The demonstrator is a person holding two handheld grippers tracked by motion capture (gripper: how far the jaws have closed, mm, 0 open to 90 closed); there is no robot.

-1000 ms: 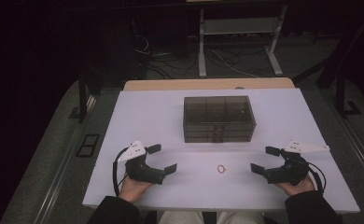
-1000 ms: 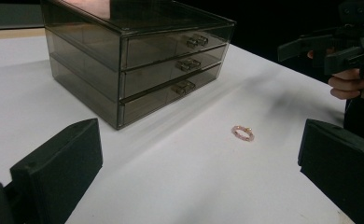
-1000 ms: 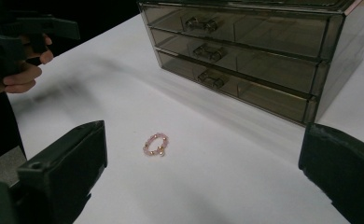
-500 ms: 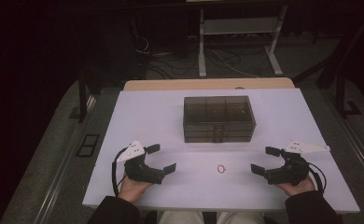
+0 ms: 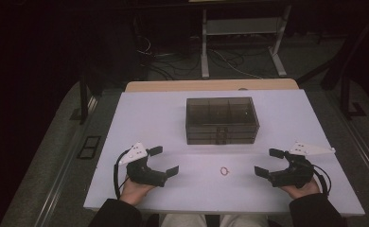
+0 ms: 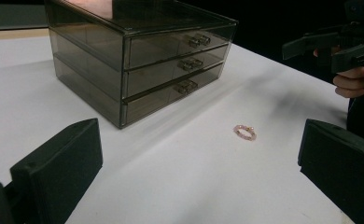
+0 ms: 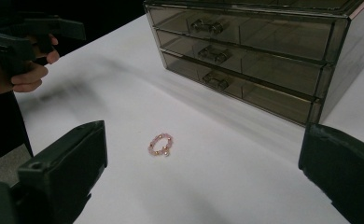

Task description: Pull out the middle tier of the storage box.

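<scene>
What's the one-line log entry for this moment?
left gripper: open, empty | right gripper: open, empty | pink beaded bracelet: on table between grippers, untouched | smoky clear three-drawer box: drawers shut

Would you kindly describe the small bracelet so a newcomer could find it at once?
Start at the smoky drawer box in the middle of the white table. In front of its drawers, between the two grippers, lies the bracelet: a tiny ring of pink beads with gold spacers, the only loose item there.

High view: fixed above the near edge, looking forward and down over the whole table (image 5: 286, 118). Left gripper view: low, close to the tabletop, facing right-forward. Right gripper view: low, close, facing left-forward. All share the drawer box (image 5: 222, 119) and bead ring (image 5: 225, 170).
</scene>
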